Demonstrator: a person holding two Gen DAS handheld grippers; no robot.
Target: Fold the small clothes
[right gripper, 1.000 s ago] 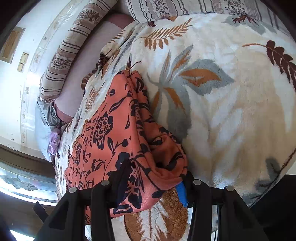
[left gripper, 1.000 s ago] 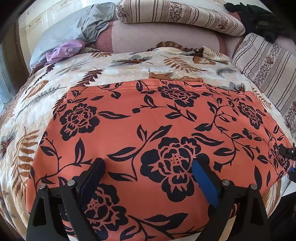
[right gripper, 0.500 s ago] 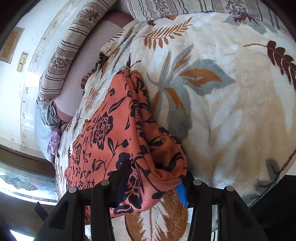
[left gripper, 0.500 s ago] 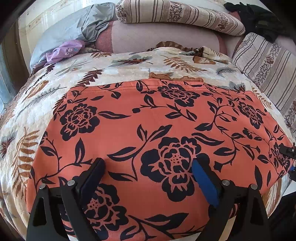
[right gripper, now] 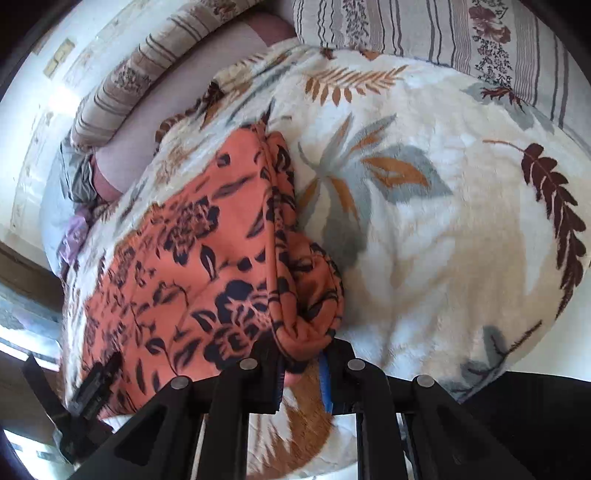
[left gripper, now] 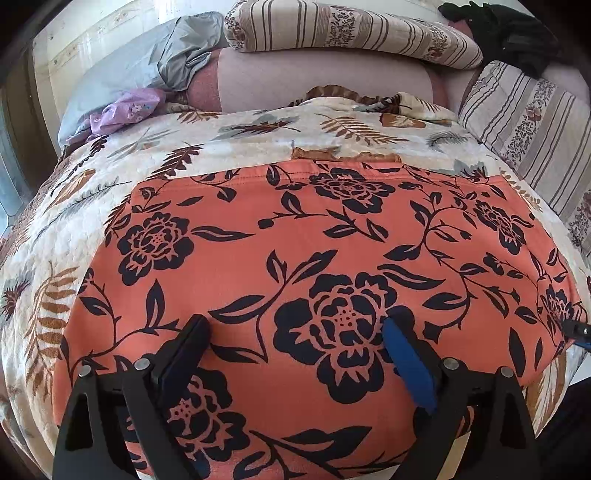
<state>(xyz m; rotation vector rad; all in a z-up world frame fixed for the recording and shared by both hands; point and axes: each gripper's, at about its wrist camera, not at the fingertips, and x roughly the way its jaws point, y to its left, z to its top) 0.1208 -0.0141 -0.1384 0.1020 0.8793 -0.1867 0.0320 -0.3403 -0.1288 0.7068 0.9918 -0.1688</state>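
Garment: orange cloth with black flowers [left gripper: 314,258], lying mostly flat on the leaf-print blanket [left gripper: 240,140] on the bed. Its long axis runs side to side across the left wrist view, far hem near the blanket's top edge.

Right corner: bunched into a thick wad [right gripper: 306,295] at the garment's right end, folds stacked up along that edge.

Right gripper [right gripper: 303,365]: jaws pinched nearly together on that wad, so it's got a real hold of the fabric. View is a bit smeared, so I can't say how many layers are in there.

Left gripper [left gripper: 295,343]: jaws wide apart, nothing between them, parked over the near middle of the cloth with the big flower in the gap. Can't tell if the tips actually touch the fabric.

Key relation: the rest of the garment stretches away to the left of the right jaws, toward the left gripper. So the right hand is the one at the end; my guess is the fold goes right-to-left along the long axis.

Watch out: that wad could drag the flat part and wrinkle it, I reckon.

Around: striped pillows [left gripper: 351,33], grey bedding [left gripper: 147,66], a purple item [left gripper: 125,110] at the headboard end, well apart.
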